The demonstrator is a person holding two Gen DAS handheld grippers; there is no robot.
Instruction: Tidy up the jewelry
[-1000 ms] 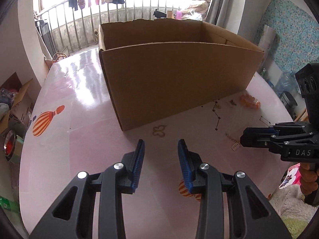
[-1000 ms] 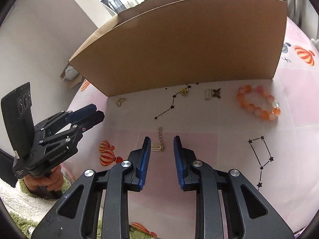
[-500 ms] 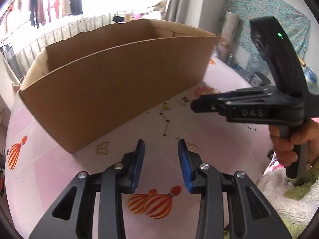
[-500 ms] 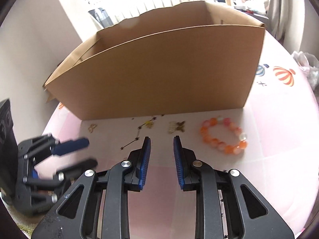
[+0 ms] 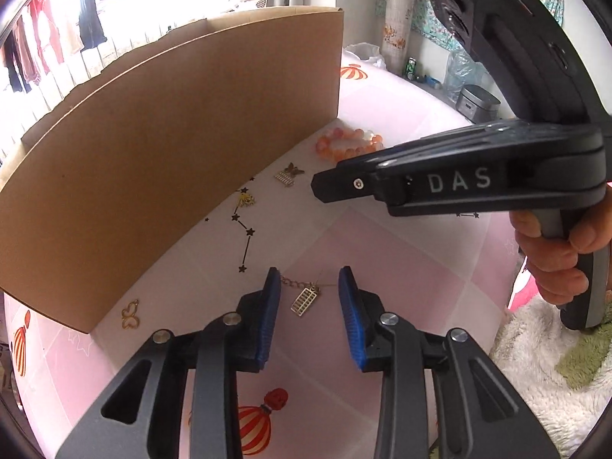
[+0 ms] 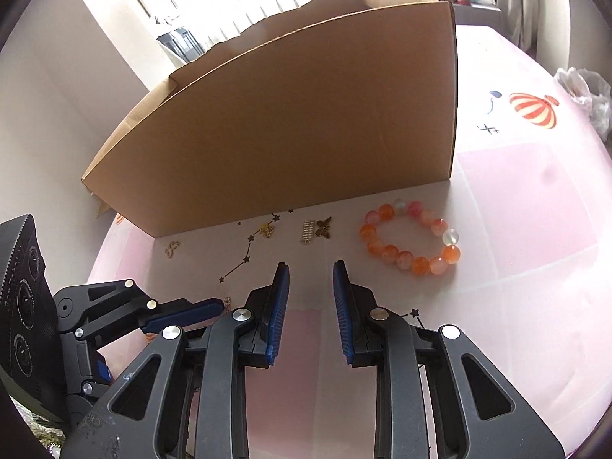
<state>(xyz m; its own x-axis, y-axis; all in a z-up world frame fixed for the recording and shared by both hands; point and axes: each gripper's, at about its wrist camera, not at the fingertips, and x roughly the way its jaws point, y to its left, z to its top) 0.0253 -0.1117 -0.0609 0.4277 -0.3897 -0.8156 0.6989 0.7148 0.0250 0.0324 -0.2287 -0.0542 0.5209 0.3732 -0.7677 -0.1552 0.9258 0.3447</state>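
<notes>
Your right gripper (image 5: 319,187) hides part of the bead bracelet (image 5: 346,145). Both claws gape empty; your left gripper (image 5: 309,287) has advanced, now straddling the chain (image 5: 302,293).

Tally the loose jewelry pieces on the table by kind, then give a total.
Bead bracelet: 1
Butterfly charms: 2, gold outline, bronze
Abacus charms: 2, on chain, beside the bronze butterfly
Small gold charm: 1
Total: 6
</notes>
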